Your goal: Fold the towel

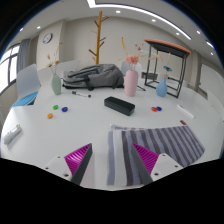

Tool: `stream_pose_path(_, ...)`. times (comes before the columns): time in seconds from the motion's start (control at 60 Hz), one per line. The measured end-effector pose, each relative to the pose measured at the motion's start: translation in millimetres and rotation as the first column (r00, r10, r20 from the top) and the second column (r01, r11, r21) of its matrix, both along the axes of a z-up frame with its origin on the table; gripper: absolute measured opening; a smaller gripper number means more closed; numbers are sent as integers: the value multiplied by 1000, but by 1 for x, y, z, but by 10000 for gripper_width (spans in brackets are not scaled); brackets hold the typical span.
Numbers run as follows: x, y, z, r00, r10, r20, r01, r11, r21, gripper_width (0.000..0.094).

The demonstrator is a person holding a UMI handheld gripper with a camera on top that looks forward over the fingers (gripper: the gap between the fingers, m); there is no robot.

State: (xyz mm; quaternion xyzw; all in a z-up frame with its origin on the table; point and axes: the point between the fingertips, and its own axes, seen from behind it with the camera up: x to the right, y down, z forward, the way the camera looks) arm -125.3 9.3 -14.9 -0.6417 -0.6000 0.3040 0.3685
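Observation:
A grey and white striped towel (155, 148) lies flat on the white table (70, 125), ahead of and under the right finger. My gripper (112, 160) is open, its two magenta pads (79, 158) spread wide apart with nothing between them. The left finger hangs over bare table. The right finger (150, 160) sits over the towel's near edge. The towel's near part is hidden below the fingers.
A black box (121, 104) lies mid-table. A pink vase (131, 82), a blue cup (162, 89), a green bottle (56, 85) and a grey bag (92, 76) stand further back. Small coloured bits (62, 108) lie at the left. A coat stand (98, 42) and a desk (165, 55) stand behind.

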Motion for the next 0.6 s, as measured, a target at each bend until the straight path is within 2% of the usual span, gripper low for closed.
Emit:
stream_pose_path(0.1, -10, -2, -2, 1000, -2, 1, 2, 1000, -23, 817)
stream_pose_path(0.133, -11, -1, -5, 1000, -6, 20, 7, 1000, -27, 769)
stream_pose_path(0.15, -11, -1, -6, 1000, -13, 26, 14, 1000, -27, 716)
stream_pose_path(0.183, -11, 6, -6, 999, -32, 32, 33, 999, -16, 539)
stream_pose_path(0.233, -10, 21, -5, 996, -83, 35, 82, 996, 20, 84)
stream_pose_path(0.25, -10, 27, -4, 993, -110, 32, 109, 993, 40, 32)
stream_pose_path(0.267, -9, 30, -4, 991, -131, 34, 129, 991, 47, 31)
stream_pose_path(0.3, -8, 28, -7, 991, -128, 49, 126, 991, 45, 30)
stream_pose_path(0.367, -9, 28, -5, 992, -110, 65, 103, 990, 101, 29)
stream_pose_path(0.417, -9, 22, -6, 991, -108, 75, 101, 990, 96, 29)
stream_pose_path(0.5, -5, -6, -1, 992, -61, 111, 59, 998, 17, 28)
stream_pose_path(0.6, 9, -43, 34, 993, -6, 120, 15, 997, -80, 29)
